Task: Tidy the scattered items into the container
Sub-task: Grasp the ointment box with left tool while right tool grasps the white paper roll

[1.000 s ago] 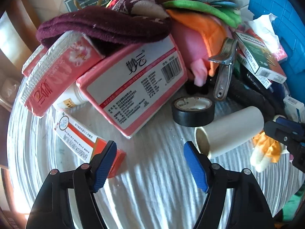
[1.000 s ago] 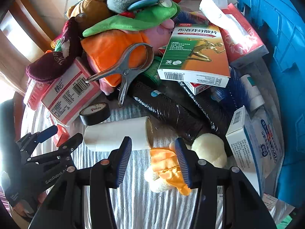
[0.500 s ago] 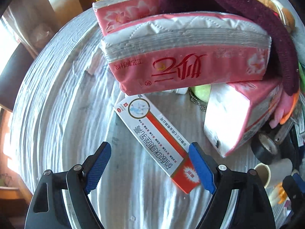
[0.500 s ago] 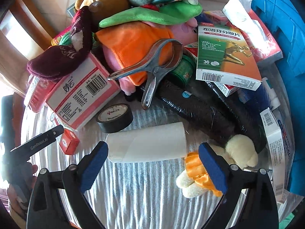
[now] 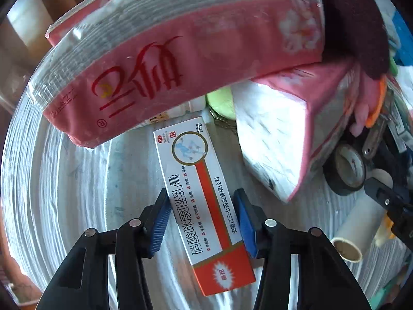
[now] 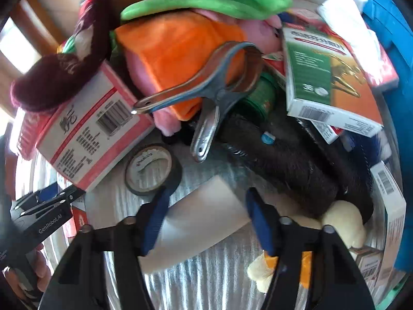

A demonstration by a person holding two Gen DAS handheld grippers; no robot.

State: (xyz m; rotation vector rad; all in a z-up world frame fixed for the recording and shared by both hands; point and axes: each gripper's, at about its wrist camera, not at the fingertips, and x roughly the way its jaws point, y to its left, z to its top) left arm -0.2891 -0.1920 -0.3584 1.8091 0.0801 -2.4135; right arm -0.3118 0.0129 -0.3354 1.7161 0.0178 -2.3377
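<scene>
A white-and-orange ointment box [image 5: 196, 180] lies flat on the white ribbed table [image 5: 64, 193]. My left gripper [image 5: 202, 219] is open and straddles the box's near half, the right pad at its side and a thin gap at the left pad. My right gripper [image 6: 206, 219] is open over a white paper roll [image 6: 201, 232], which lies between and partly under its fingers. The roll [image 5: 358, 230] and the right gripper [image 5: 387, 201] also show at the right edge of the left wrist view. A blue container [image 6: 387, 13] stands at the far right.
Pink tissue packs [image 5: 180, 51] overhang the box's far end. A black tape roll [image 6: 152, 170], a metal clip [image 6: 211, 95], plush toys [image 6: 180, 51], a green-and-orange medicine box [image 6: 327, 77] and a dark wrapped bundle [image 6: 284, 160] crowd behind the roll. A hand [image 6: 38, 271] holds the left gripper [image 6: 49, 204].
Both grippers moved forward and down and narrowed their fingers. The left now straddles the ointment box; the right, earlier at the yellow plush, now straddles the paper roll.
</scene>
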